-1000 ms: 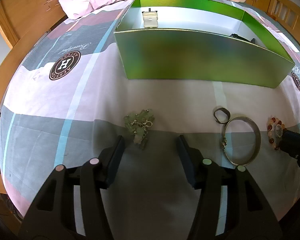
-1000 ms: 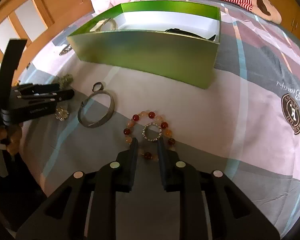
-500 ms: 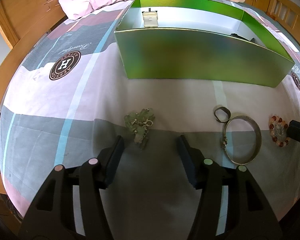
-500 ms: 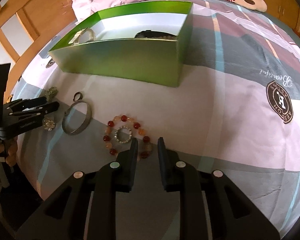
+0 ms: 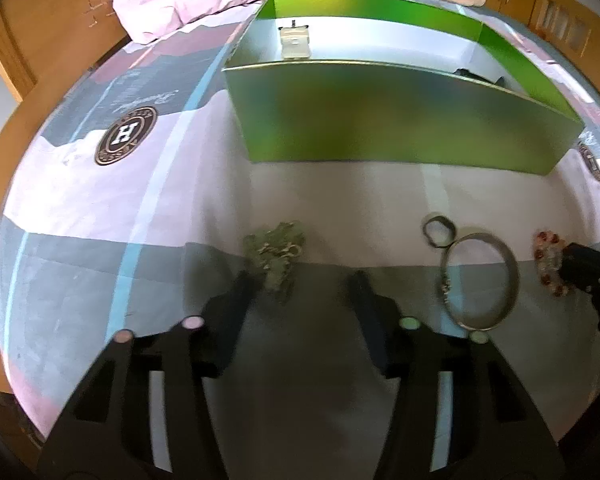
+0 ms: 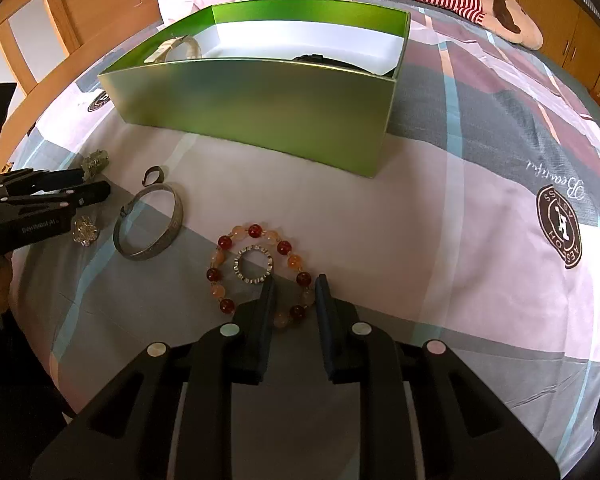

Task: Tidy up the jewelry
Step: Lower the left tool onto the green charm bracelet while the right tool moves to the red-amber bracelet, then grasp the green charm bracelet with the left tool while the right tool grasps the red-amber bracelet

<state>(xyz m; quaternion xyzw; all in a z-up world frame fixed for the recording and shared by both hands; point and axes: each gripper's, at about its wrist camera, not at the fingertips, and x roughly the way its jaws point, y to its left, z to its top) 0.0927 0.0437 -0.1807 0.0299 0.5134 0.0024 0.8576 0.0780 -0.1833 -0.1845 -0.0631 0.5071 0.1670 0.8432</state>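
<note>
Left gripper (image 5: 300,284) jaws closing, still spread before green pendant (image 5: 275,254) | right gripper (image 6: 294,286) narrow gap straddling bead bracelet (image 6: 260,272) | green box (image 6: 260,120) long axis across patterned bedsheet (image 6: 460,208)

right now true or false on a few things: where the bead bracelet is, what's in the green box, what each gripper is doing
1. The bead bracelet lies on the bedsheet, outside the green box. True.
2. A small sparkly ring sits inside the bracelet's loop. True.
3. The green box is empty. False: a pale item and a dark item already lie in it.
4. The right gripper has lifted the bracelet. False: its fingers straddle the near beads, and the bracelet rests on the sheet.
5. The left gripper is clamped on the silver bangle. False: its jaws, just closing, flank the green charm cluster; the bangle lies beside it.
</note>
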